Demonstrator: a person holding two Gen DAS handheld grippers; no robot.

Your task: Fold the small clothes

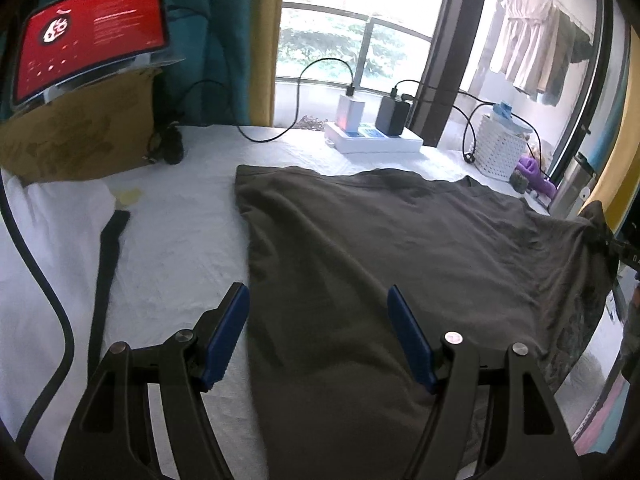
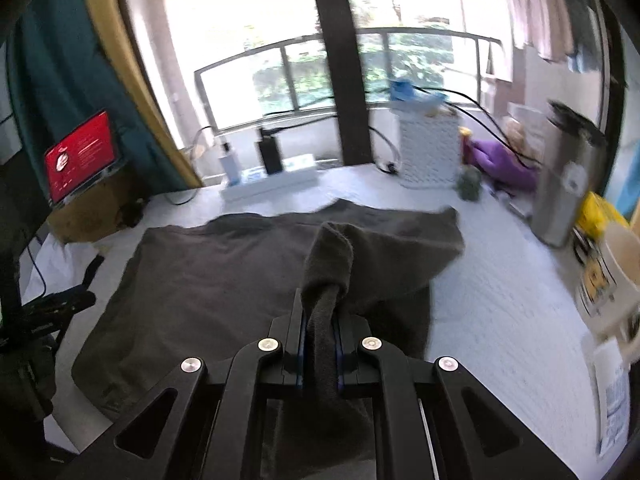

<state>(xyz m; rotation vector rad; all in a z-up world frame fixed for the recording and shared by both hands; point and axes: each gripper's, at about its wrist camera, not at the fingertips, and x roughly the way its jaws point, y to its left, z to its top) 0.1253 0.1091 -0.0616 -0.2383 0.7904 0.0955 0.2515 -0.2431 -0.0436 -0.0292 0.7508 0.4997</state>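
My left gripper point(image 1: 318, 332) hangs with its blue pads point(image 1: 226, 332) spread wide and empty, straddling the left edge of the dark olive garment point(image 1: 380, 248), which lies spread on the white sheet point(image 1: 180, 248). To the right, my right gripper point(image 2: 320, 340) has its fingers pressed together on a bunched fold of that garment's right side, lifted clear of the sheet. I judge the first fold is in hand: the right side drawn over the middle. Next I should carry the pinched cloth leftward, low and even, so no crease bunches underneath.
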